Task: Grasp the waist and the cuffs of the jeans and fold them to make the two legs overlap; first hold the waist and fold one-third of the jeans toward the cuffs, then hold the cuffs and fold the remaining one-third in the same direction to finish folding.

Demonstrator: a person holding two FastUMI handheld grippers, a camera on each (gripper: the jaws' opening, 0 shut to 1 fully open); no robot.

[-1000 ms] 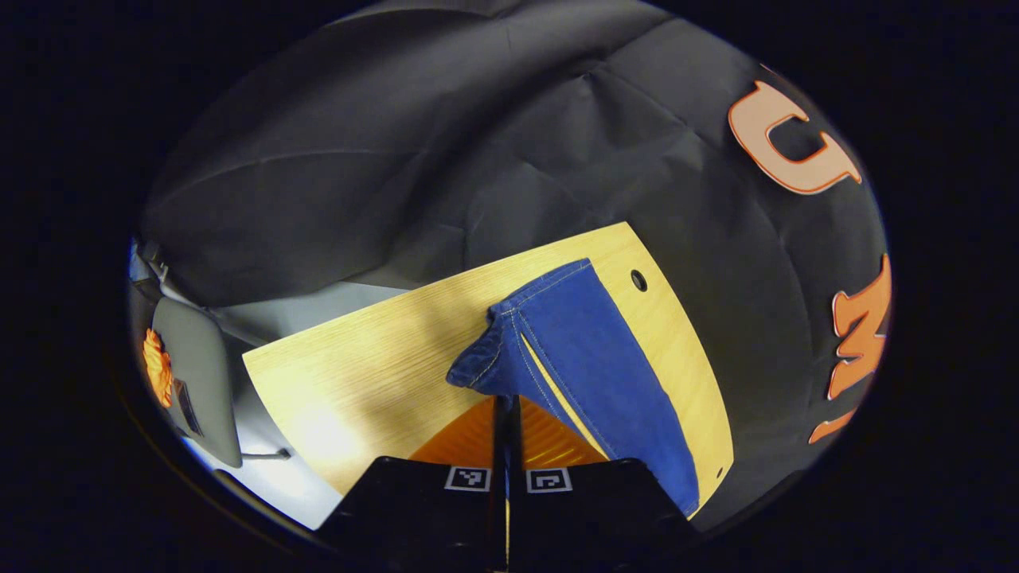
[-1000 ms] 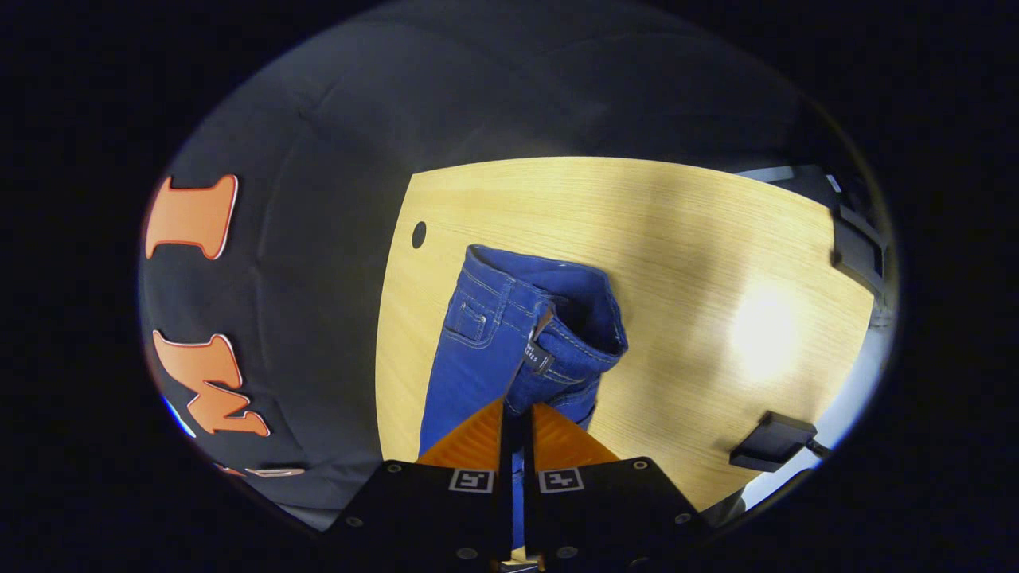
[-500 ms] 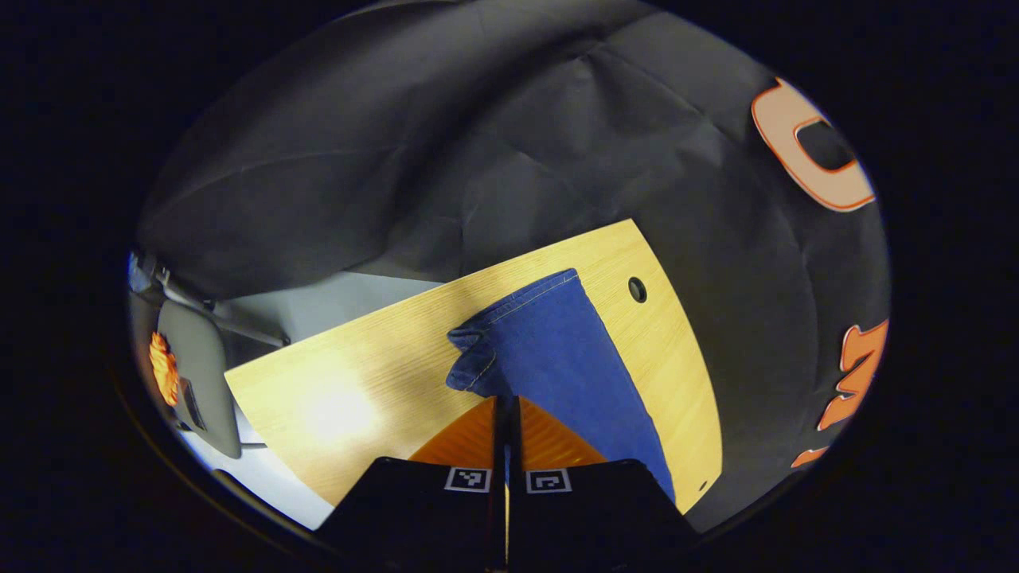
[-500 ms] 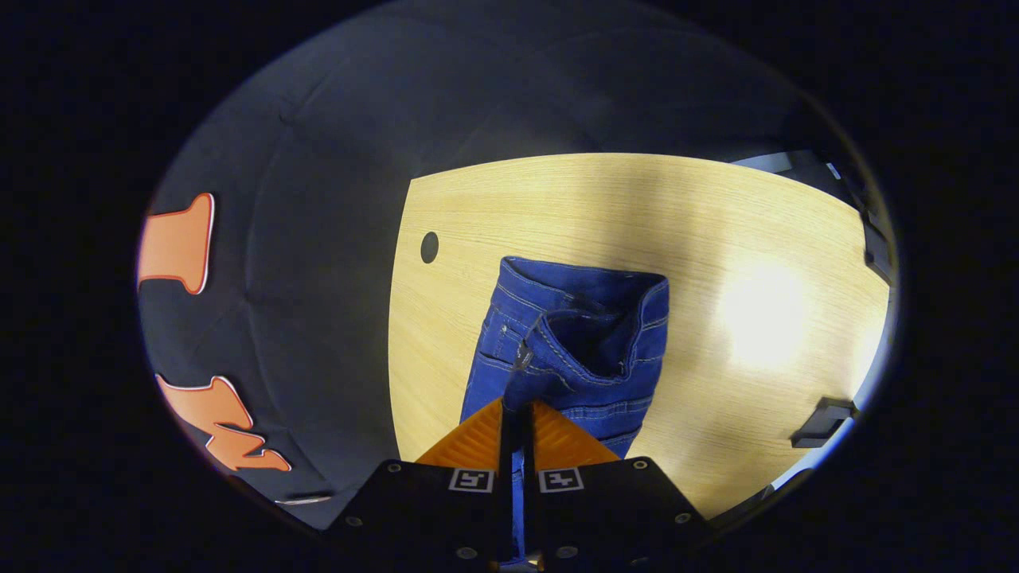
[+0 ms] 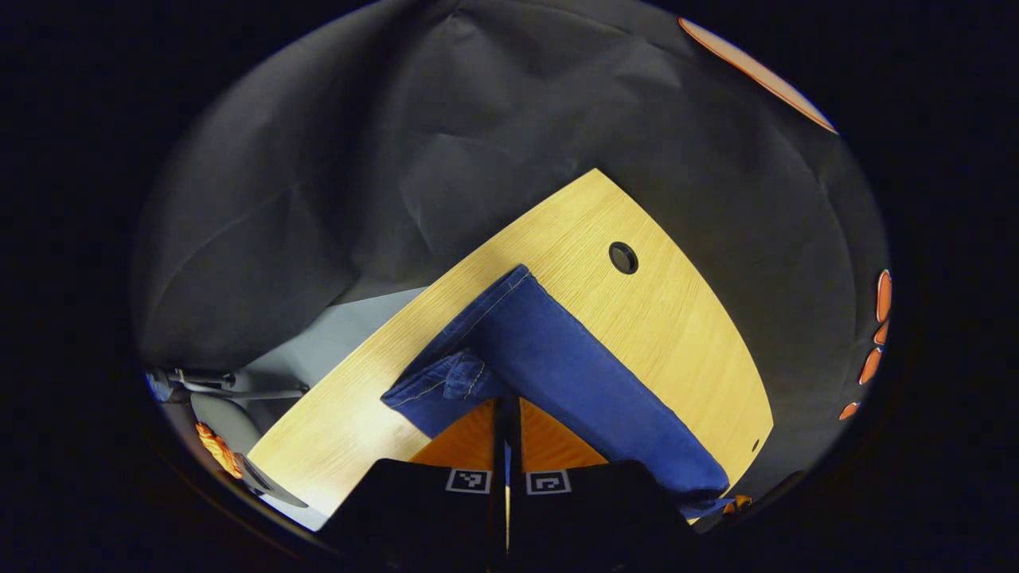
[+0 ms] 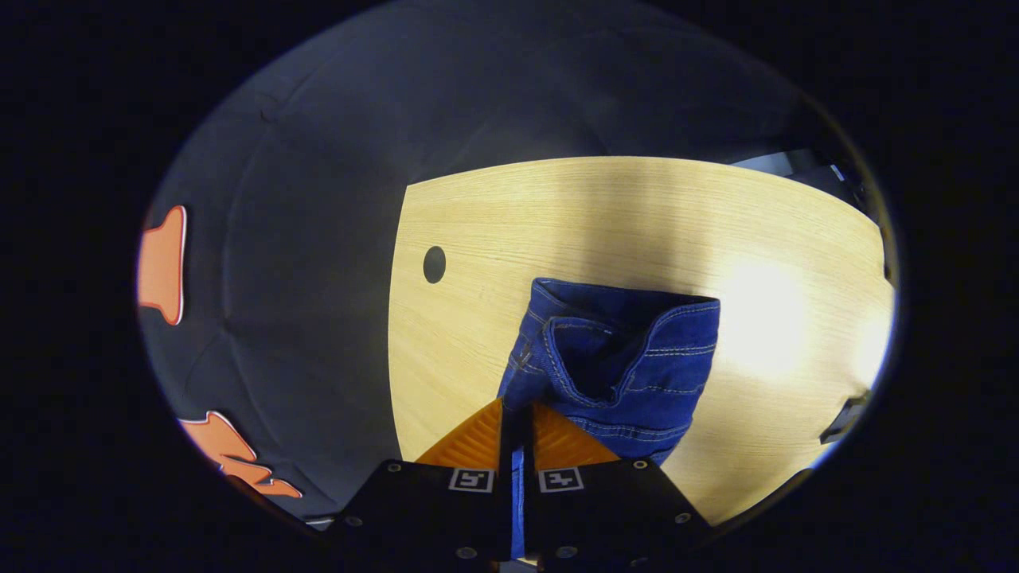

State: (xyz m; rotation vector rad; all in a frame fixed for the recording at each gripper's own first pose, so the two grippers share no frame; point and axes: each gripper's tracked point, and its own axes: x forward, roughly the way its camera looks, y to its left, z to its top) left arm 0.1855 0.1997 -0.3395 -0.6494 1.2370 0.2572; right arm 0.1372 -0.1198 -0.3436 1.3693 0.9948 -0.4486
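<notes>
Right now both grippers have cloth pinched between their fingers. In the left gripper view the left gripper (image 5: 507, 418) has its fingers pressed almost together on a bunched, stitched edge of the jeans (image 5: 557, 374), which looks like the cuff end (though the crumple makes that hard to swear to). From that pinch the blue denim runs as one long flat band across the wooden table (image 5: 669, 326), passing beside the round cable hole (image 5: 622, 258) near the table's corner, with bare wood between the band and the hole. The band's far hem lies on the wood on the side of the hole away from the table's corner.

In the right gripper view the right gripper (image 6: 517, 434) is likewise closed to a thin slit on the waist (image 6: 613, 350), a strip of blue showing between the two fingers. The waistband gapes open just beyond the fingertips, its stitching and inner face visible. It sits over the table, well to the side of the hole (image 6: 434, 264), with a bright patch of glare on the wood beyond it.
</notes>
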